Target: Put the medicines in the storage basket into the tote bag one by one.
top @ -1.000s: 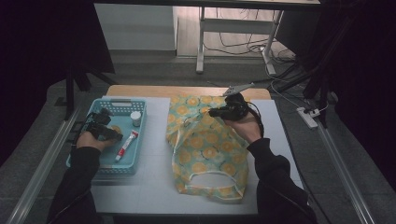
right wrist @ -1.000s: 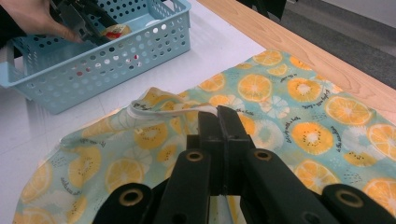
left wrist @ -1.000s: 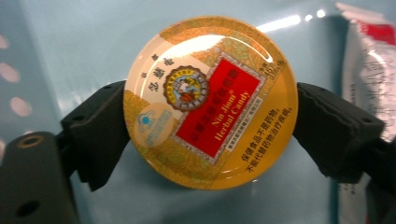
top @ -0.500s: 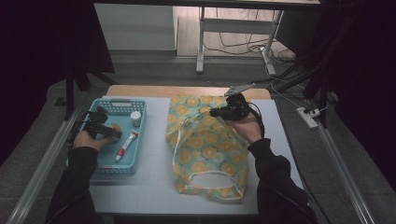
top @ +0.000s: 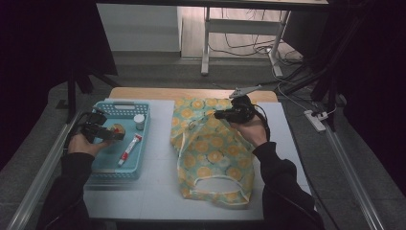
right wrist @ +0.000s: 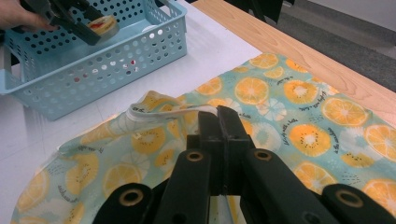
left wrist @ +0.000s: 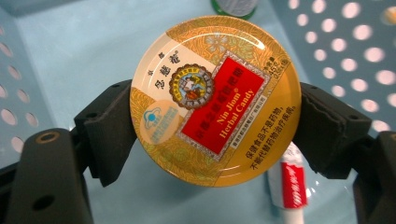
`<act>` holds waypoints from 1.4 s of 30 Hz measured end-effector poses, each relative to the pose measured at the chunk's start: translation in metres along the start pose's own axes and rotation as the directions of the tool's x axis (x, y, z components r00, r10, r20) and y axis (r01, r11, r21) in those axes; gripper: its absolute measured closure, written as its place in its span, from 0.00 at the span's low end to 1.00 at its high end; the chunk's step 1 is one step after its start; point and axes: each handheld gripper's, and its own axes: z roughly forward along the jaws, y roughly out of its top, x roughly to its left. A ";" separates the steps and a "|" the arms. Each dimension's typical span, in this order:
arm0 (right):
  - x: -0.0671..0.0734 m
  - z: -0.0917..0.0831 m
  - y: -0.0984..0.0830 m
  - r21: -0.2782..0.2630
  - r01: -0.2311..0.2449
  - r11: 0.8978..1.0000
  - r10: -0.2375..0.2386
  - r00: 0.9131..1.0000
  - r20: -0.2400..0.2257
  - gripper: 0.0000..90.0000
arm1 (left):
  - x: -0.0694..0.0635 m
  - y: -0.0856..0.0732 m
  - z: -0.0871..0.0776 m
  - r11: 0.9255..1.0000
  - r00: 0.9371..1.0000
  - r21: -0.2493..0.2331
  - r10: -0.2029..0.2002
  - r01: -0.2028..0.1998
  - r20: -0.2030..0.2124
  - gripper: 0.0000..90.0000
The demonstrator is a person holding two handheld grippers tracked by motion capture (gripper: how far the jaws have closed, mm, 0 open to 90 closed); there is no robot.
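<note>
A round golden candy tin with a red label is clamped sideways between the pads of my left gripper. It hangs just above the floor of a light blue basket. A fabric bag printed with orange slices lies flat in the middle of the table. My right gripper is shut on the bag's white-trimmed rim near its far end and holds that edge a little off the table. In the right gripper view the tin shows above the basket.
A red and white tube lies in the basket, and a small white-capped bottle stands at its far side. The tube sits right beneath the tin. A wooden strip edges the far side of the white tabletop.
My left gripper has risen slightly inside the basket with the tin in it. The right gripper and the bag have stayed put.
</note>
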 end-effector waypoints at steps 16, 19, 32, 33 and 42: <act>0.000 0.001 -0.001 0.003 0.004 1.000 -0.004 1.000 0.002 1.00 | -0.035 -0.001 -0.017 0.993 0.992 -0.049 0.114 -0.111 0.053 0.23; 0.000 0.002 -0.001 0.005 0.005 1.000 -0.005 1.000 0.002 1.00 | -0.042 -0.001 -0.022 0.989 0.988 -0.061 0.137 -0.133 0.071 0.23; -0.002 0.004 0.000 0.002 -0.001 1.000 0.001 1.000 0.001 1.00 | -0.079 0.004 -0.035 0.972 0.966 -0.097 0.225 -0.214 0.128 0.23; -0.002 0.005 -0.001 0.001 -0.002 1.000 0.002 1.000 0.001 1.00 | -0.082 0.004 -0.035 0.970 0.964 -0.101 0.232 -0.219 0.132 0.23; -0.003 0.006 -0.001 -0.001 -0.006 1.000 0.006 1.000 -0.002 1.00 | -0.112 0.008 -0.035 0.951 0.936 -0.112 0.305 -0.288 0.179 0.23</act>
